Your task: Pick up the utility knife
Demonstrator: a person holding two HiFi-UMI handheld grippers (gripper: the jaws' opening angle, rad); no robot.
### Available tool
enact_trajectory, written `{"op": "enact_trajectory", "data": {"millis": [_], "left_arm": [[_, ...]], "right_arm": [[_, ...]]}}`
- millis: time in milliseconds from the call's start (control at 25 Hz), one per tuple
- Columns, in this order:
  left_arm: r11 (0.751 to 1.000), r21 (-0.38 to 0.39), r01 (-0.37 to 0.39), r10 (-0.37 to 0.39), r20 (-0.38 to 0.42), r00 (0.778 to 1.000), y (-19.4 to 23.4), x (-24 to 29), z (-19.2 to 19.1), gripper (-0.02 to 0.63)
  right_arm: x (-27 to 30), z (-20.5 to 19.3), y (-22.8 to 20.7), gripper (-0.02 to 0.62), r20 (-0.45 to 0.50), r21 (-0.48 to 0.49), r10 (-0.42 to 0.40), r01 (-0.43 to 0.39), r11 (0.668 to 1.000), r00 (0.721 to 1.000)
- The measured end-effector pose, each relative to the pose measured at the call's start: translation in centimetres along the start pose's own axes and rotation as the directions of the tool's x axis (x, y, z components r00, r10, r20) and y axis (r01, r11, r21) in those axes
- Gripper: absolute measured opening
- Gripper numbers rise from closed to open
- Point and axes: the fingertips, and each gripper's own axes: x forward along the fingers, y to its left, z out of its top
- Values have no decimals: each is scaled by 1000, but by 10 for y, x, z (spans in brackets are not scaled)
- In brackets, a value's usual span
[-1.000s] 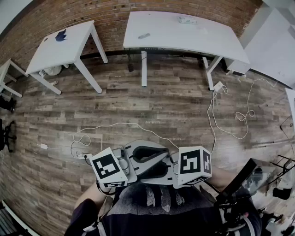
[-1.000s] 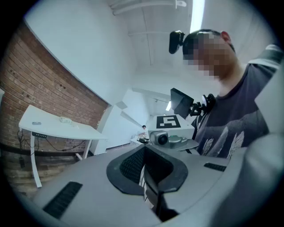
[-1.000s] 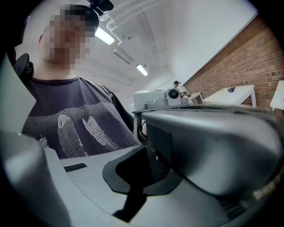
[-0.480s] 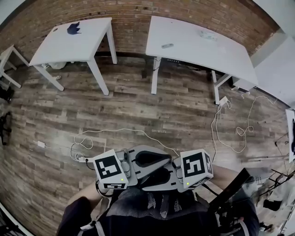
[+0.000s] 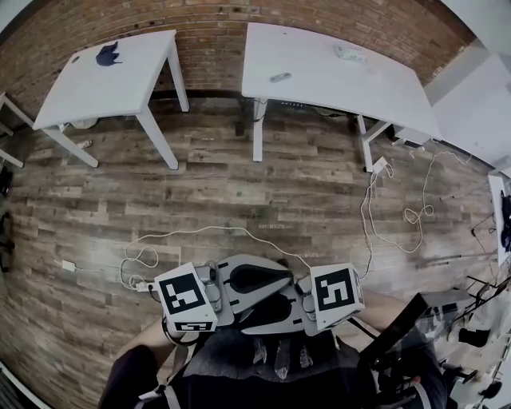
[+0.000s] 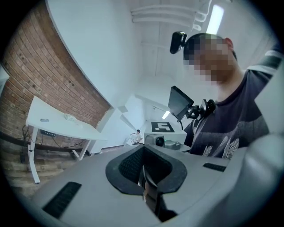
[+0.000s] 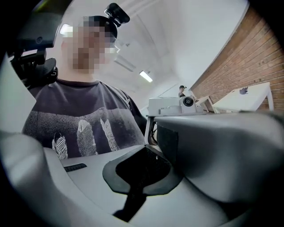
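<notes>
Looking down in the head view: left gripper (image 5: 275,276) and right gripper (image 5: 255,315) held low, tight against person's shirt (image 5: 271,363). Noses crossed toward each other, left one farther from the body. Marker cubes (image 5: 185,297) facing up on both. Cannot tell whether the two touch each other; touching nothing else.

Wood-plank floor (image 5: 239,184) underneath, white cable (image 5: 200,232) looping across it. Two white tables against brick wall (image 5: 207,16), well apart from both tongs. Small grey bar on right-hand table (image 5: 335,84) looks like the utility knife (image 5: 279,77); too small to confirm. White item (image 5: 350,53) further along the same top. Dark blue object (image 5: 106,55) on left-hand table (image 5: 112,84).

Left gripper view: jaws pressed fully together, pads meeting along one seam, nothing pinched. Past the tips, right gripper's marker cube and camera (image 6: 156,140) just ahead. Feather-print shirt at right. Right-hand table with two tiny items far off at left.

Right gripper view: jaws likewise clamped flat, no gap, nothing between. Left gripper's grey body crossing close at right, just over the jaw tips; contact not readable. Shirt behind at left. Left-hand table with its dark object far off at right, brick wall behind it.
</notes>
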Motion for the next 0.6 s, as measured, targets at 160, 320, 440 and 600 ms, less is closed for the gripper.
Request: {"op": "enact_trajectory", "data": {"millis": [160,320,440,600], "left_arm": [[1000,-26,5,-6,-36,999,19,7,4,-18],[993,82,-82,87,-55,995,46,24,29,-17],[958,203,-201,214,-44,976,71,23,55,-17],[910,264,-320,340,-33,940,97,35,71,-17]], "right_arm": [[-16,4,-9,0,15,-4,53,-53,999,998],[-45,21,-25,0,83,-56,31,-26,998,996],[-74,38,-48,0,179,-64,-56,68,996,982],[-140,45,-69,0,299,-10,-172,183,983,939]]}}
